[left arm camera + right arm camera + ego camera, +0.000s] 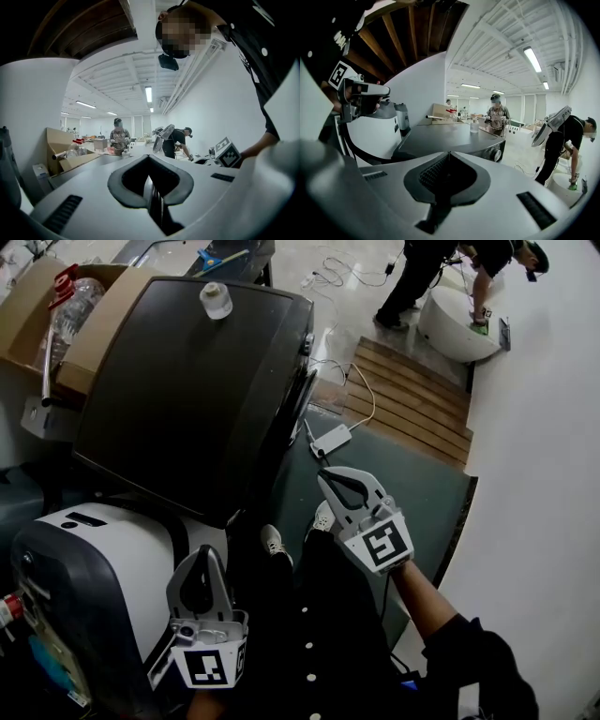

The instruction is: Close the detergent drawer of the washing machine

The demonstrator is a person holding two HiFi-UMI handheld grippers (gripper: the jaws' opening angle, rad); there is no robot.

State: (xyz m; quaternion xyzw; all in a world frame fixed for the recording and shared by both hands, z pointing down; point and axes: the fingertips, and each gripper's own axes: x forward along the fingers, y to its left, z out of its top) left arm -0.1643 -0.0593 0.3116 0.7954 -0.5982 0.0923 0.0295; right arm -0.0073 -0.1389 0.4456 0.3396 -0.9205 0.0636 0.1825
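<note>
The right gripper (327, 478) has its jaws pressed together on nothing, and the left gripper (203, 557) is likewise closed and empty. The washing machine (187, 381) lies ahead and to the left of the right gripper, the nearer of the two to its front. No detergent drawer shows standing out there, so it is probably already pushed in.

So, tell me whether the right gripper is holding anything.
No, the grey two-jaw right gripper has its jaws shut together with nothing between them.
</note>
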